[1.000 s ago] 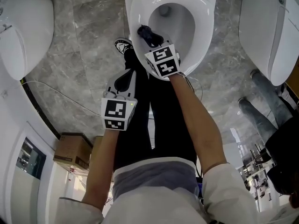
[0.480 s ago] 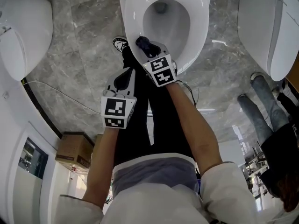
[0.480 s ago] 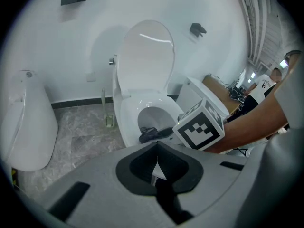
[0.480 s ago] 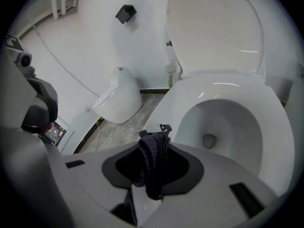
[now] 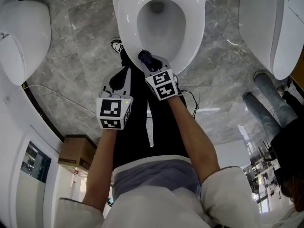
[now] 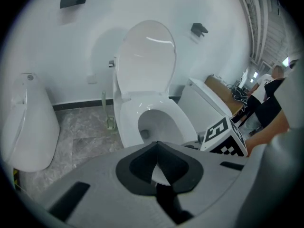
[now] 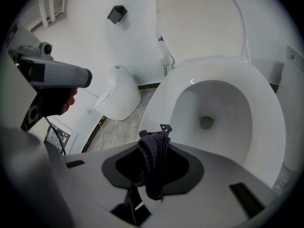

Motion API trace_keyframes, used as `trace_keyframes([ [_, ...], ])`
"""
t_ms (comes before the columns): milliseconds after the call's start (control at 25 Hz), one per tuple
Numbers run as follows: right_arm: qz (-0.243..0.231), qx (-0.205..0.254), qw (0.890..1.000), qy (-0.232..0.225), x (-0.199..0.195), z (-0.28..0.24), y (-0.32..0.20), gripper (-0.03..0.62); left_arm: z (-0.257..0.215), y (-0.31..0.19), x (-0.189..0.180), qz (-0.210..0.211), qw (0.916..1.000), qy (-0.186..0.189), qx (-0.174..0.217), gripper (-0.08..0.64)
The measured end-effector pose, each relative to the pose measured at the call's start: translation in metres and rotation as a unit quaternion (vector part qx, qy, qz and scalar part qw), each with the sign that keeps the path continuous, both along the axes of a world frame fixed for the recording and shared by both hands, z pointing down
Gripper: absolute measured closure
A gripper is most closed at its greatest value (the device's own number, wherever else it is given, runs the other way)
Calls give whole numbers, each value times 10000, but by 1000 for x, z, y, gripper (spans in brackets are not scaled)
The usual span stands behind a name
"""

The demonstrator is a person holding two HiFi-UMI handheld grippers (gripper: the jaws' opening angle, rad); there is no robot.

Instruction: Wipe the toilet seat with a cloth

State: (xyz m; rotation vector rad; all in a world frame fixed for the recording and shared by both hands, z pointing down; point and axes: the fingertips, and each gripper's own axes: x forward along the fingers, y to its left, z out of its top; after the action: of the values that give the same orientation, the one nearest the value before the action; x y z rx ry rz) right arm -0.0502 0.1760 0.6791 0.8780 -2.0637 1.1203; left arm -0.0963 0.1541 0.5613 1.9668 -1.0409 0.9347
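Right gripper (image 7: 154, 148): jaws clamped on the dark cloth (image 7: 154, 160). The cloth is bunched in a vertical fold between the pads, and its upper end sticks out past the jaw tips. In the head view the cloth (image 5: 147, 59) lies over the front rim of the white toilet seat (image 5: 192, 32), toward that rim's left side. Whether it presses on the seat cannot be told.

Left gripper (image 6: 156, 148): jaws together, nothing between them. It is just in front of the seat's front rim and left of the right gripper, clear of the seat.
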Motion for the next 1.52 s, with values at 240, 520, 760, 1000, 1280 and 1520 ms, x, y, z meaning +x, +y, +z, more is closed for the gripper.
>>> trace_keyframes([
  [240,74,-286,9995,65,34,5,28,489,3,-2,20,85,9999,37,-41,551],
  [520,1,-444,9979,463,84,10,43,489,5,3,42,195,9998,37,-59,551],
  [760,-175,-368,9971,647,115,8,39,489,5,10,41,111,9998,55,-155,551],
  [1000,-614,-289,9939,864,143,10,26,489,8,7,40,29,9999,104,-118,551],
  [1280,-1158,-9,9858,1217,160,7,1,489,8,14,30,36,9998,145,-151,551],
  [1520,-1438,171,9779,1510,187,10,-35,489,10,6,33,59,9998,157,-101,551],
])
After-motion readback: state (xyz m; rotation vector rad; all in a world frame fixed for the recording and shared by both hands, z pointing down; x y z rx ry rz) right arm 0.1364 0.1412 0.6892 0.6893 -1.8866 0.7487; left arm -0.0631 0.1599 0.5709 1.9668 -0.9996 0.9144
